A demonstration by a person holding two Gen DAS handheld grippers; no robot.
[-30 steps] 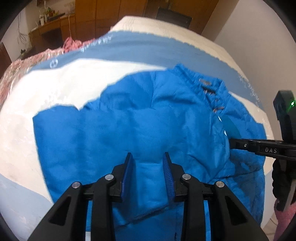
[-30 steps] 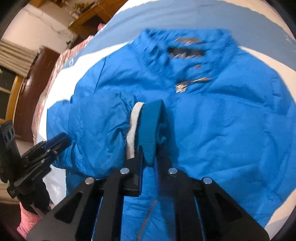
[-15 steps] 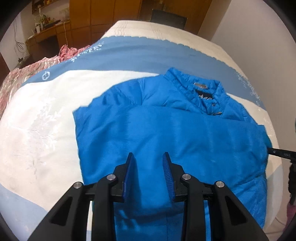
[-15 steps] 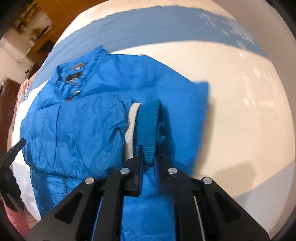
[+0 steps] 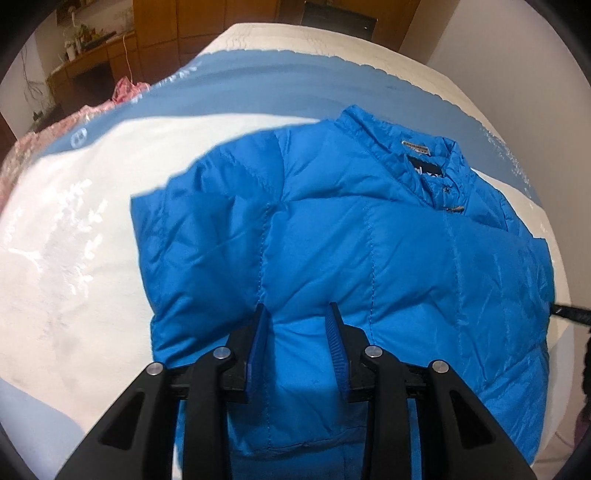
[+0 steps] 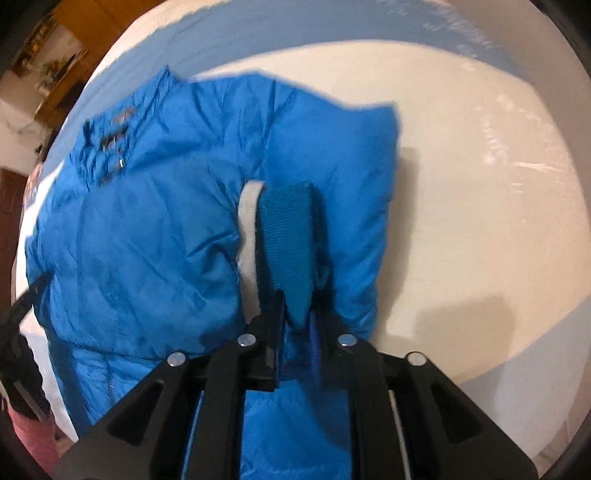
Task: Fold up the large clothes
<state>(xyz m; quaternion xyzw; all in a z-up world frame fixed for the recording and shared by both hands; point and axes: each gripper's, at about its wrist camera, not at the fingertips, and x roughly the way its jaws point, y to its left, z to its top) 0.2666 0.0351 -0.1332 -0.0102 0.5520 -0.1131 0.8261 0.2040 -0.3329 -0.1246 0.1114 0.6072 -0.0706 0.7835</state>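
Observation:
A bright blue padded jacket (image 5: 369, 240) lies on a bed, collar (image 5: 417, 147) at the far right, with one sleeve laid across its chest. My left gripper (image 5: 297, 314) is open and empty, just above the jacket's lower part. My right gripper (image 6: 297, 306) is shut on the sleeve's ribbed teal cuff (image 6: 290, 236), which has a white inner edge, and holds it over the jacket (image 6: 147, 240) near its right side. The right gripper's tip also shows at the right edge of the left wrist view (image 5: 569, 312).
The bed has a cream and blue cover (image 5: 74, 240). Pink cloth (image 5: 125, 88) lies at its far left edge. Wooden furniture (image 5: 207, 26) stands behind the bed and a white wall (image 5: 517, 48) runs along the right. Bare cover (image 6: 480, 184) lies right of the jacket.
My right gripper has carried the cuff and sleeve across the jacket's front toward its right side. The left gripper has drawn back, still open, and more of the jacket shows.

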